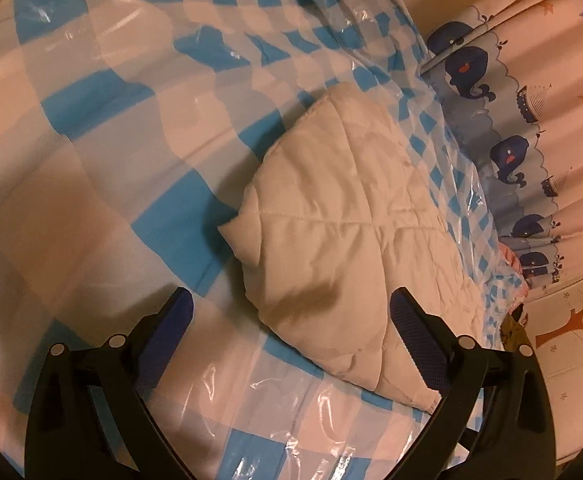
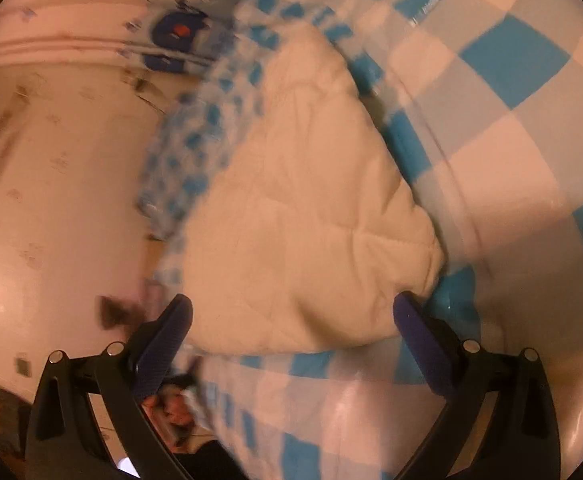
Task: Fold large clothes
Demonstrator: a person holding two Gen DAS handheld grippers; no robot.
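Folded cream quilted garment [image 1: 331, 216] lies on blue-and-white checked plastic-covered bedding [image 1: 91, 128]; left gripper [image 1: 291, 300] and right gripper [image 2: 291, 304] spread wide, empty.

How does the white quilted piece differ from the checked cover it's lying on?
The quilted piece is plain cream, stitched in squares; the checked cover is blue and white. The quilted piece is folded into a thick bundle; the cover lies spread out, under glossy clear plastic. Both are wrinkled fabric.
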